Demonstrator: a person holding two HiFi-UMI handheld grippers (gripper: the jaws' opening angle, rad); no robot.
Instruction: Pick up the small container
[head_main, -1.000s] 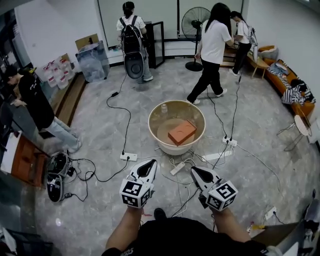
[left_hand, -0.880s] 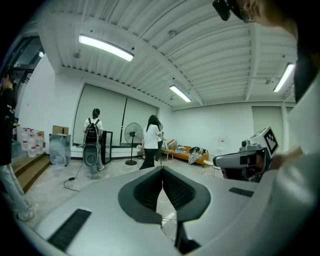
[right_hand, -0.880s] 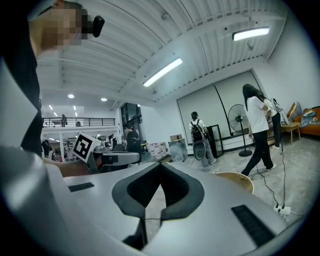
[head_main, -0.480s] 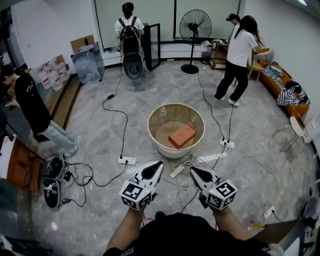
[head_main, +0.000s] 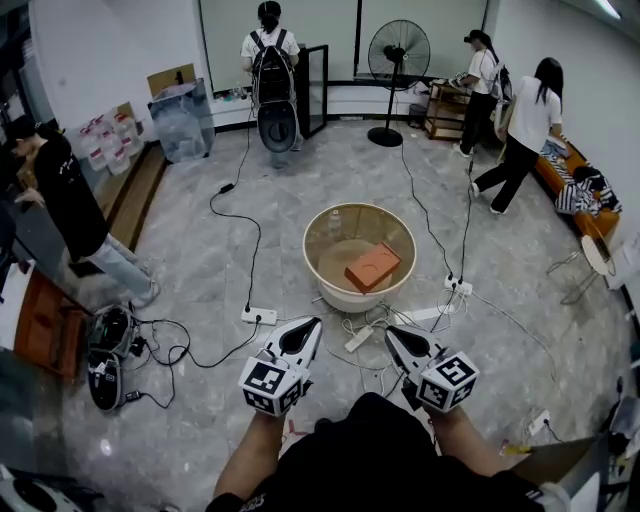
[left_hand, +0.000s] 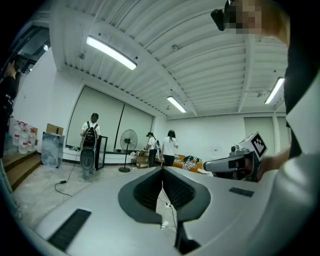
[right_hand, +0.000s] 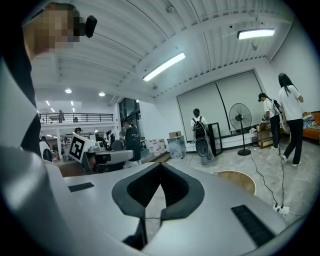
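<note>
A round beige basin (head_main: 325, 283) stands on the floor ahead of me. Inside it lie an orange brick (head_main: 372, 266) and, at its far left, a small clear container (head_main: 335, 219) standing upright. My left gripper (head_main: 312, 322) and right gripper (head_main: 390, 332) hover side by side short of the basin, both pointing at it, both shut with nothing between the fingers. In the left gripper view my left gripper (left_hand: 161, 170) has its tips together, and the right gripper (left_hand: 235, 162) shows beside it. The right gripper view shows my right gripper (right_hand: 160, 164) shut too, with the basin (right_hand: 240, 181) ahead.
Cables and power strips (head_main: 258, 316) cross the floor around the basin, one strip (head_main: 357, 338) just in front of it. Dark devices (head_main: 108, 352) lie at the left. Several people stand about; a fan (head_main: 398, 60) is at the back, a couch (head_main: 585, 190) at the right.
A person in a white shirt has walked from the middle of the room to the far right. Both grippers have stayed nearly in place, shut.
</note>
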